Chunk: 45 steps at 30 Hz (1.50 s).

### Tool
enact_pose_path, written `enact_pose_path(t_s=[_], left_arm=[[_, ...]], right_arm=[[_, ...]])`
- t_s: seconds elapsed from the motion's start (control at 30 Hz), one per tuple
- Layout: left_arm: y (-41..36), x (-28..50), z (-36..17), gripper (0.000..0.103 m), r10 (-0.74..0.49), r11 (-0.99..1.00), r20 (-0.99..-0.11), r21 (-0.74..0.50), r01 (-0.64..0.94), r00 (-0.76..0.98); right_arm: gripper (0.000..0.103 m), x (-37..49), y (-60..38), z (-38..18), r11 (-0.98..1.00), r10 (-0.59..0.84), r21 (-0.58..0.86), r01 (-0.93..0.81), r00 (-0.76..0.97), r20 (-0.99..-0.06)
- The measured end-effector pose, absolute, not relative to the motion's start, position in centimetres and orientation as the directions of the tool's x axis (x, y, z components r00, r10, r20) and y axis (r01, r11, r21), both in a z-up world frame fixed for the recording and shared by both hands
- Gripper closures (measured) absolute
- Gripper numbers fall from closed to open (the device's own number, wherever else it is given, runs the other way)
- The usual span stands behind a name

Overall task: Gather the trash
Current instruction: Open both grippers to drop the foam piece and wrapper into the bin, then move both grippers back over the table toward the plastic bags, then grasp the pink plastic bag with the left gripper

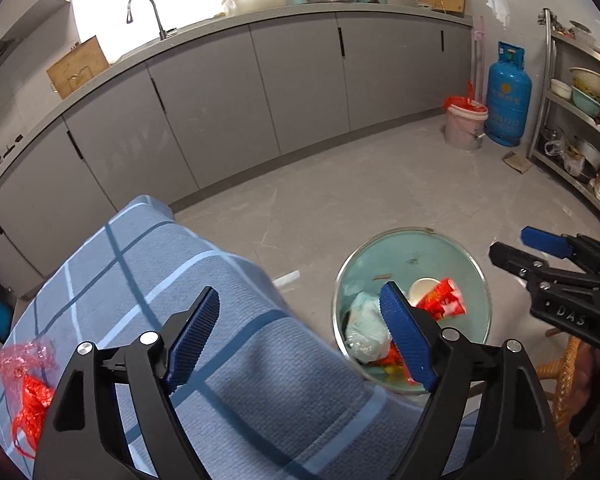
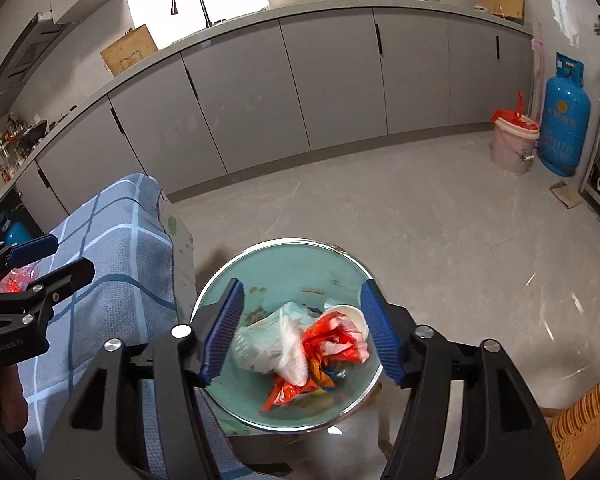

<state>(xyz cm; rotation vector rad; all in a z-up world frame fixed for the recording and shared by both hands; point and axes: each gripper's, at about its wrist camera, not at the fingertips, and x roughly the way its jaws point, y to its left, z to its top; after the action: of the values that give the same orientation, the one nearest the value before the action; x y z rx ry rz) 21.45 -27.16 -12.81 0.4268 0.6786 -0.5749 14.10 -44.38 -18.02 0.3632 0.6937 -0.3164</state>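
Both grippers are hanging over the corner of the table, tipped downward. The left gripper (image 1: 300,336) is standing with its jaws spread wide and nothing between the pads — one blue pad is sitting over the checked blue tablecloth (image 1: 148,264), the other over the bin. The right gripper (image 2: 302,332) is also spread, its pads framing the trash below without touching it; nothing is being pinched.

The green bin (image 2: 284,256) is sitting on the floor just beside the table edge. Inside it a heap is lying loose: a pale crumpled plastic bag (image 2: 260,340), a red-and-white wrapper (image 2: 332,336), a paper cup (image 2: 354,316) on its side, and some orange scraps underneath. The heap looks slightly blurred in the right wrist view, so it may be settling — I cannot say for certain.

Progress, as I judge it: most of the collecting looks done, since the bulk of the litter is already in the bin. What is remaining on the table is a red net bag (image 1: 30,384) in clear film near the left gripper's side. A white strip (image 1: 286,279) is lying on the floor by the table; whether it counts as trash I cannot tell.
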Motion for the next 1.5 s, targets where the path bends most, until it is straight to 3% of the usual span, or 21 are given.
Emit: enact_pose_path(t_s=[0.43, 1.07, 1.5], left_arm=[[-18.5, 21.8, -12.0, 0.017, -0.232, 0.849, -0.669, 0.214, 0.482, 0.706], [4.8, 24.9, -10.9, 0.015, 0.154, 0.965, -0.622, 0.262, 0.019, 0.768], [3.7, 29.9, -12.2, 0.017, 0.105, 0.963, -0.630, 0.258, 0.079, 0.769]], right_arm=[[0.035, 15.4, -40.1, -16.3, 0.925, -0.100, 0.216, 0.312, 0.749, -0.655], [0.029, 22.2, -22.5, -14.8, 0.985, 0.138, 0.172, -0.027, 0.728, -0.672], [0.028, 23.6, -16.1, -15.3, 0.982, 0.190, 0.147, -0.122, 0.692, -0.696]])
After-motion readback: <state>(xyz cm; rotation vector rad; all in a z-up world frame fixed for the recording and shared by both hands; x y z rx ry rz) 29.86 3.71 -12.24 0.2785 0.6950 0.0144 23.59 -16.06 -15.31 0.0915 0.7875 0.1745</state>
